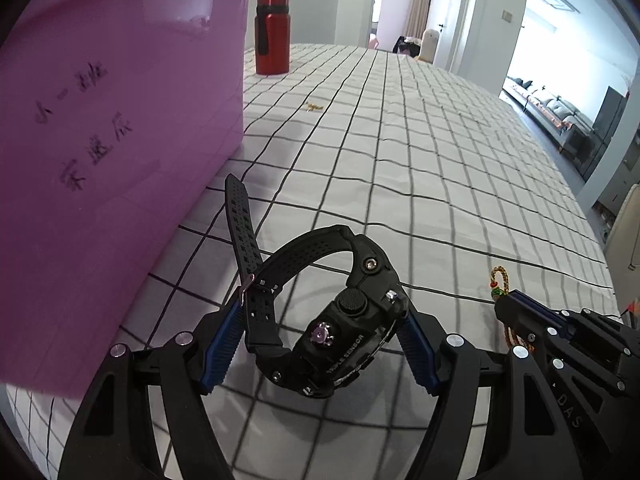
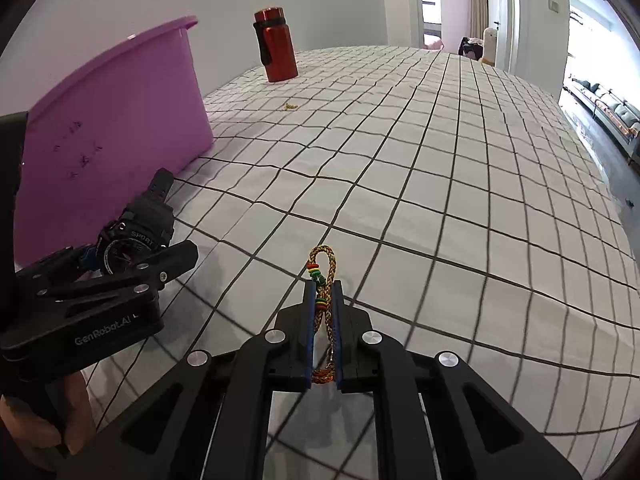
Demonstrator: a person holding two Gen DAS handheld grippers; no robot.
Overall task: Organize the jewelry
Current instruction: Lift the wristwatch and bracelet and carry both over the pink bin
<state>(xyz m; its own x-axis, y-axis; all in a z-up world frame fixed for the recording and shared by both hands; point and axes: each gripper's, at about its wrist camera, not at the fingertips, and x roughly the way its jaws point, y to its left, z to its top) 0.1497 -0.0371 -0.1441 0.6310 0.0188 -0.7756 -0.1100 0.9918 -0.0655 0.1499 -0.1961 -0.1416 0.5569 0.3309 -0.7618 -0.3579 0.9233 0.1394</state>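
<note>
Surface [image 2: 460, 184]: broad, covered by a white cloth with a dark grid of lines; it carries every item below.

Basin [image 1: 100, 168]: large pink plastic tub with a rolled rim and dark handwritten characters on its wall. Stands at the left of the surface, close to the left hand-held gripper in both views.

Bottle [image 2: 276, 46]: red metal flask with a black side strap, upright, at the far side of the surface just beyond the basin's far end.

Left hand-held gripper [image 1: 320, 340]: black frame, blue ribbed pads. Jaws stand wide and clamp a watch between them, one pad against the strap near the buckle, the other against the case side. In the right wrist view a person's fingers [image 2: 76, 432] show below its body.

Right hand-held gripper [image 2: 323, 300]: same build, jaws almost fully together, pinching a bracelet. Sits to the right of the left unit, apart from it.

Watch [image 1: 340, 320]: black sport wristwatch with a perforated resin strap, buckled into a loop, free strap end pointing up toward the basin. Held clear above the cloth, near the basin's wall.

Bracelet [image 2: 320, 272]: woven cord in yellow, brown and red with small green, red and yellow beads. Its loop sticks out beyond the fingertips; the rest runs back between the pads.

Small gold item [image 1: 315, 107]: lies on the cloth in the middle distance, in front of the bottle; too small to identify.
</note>
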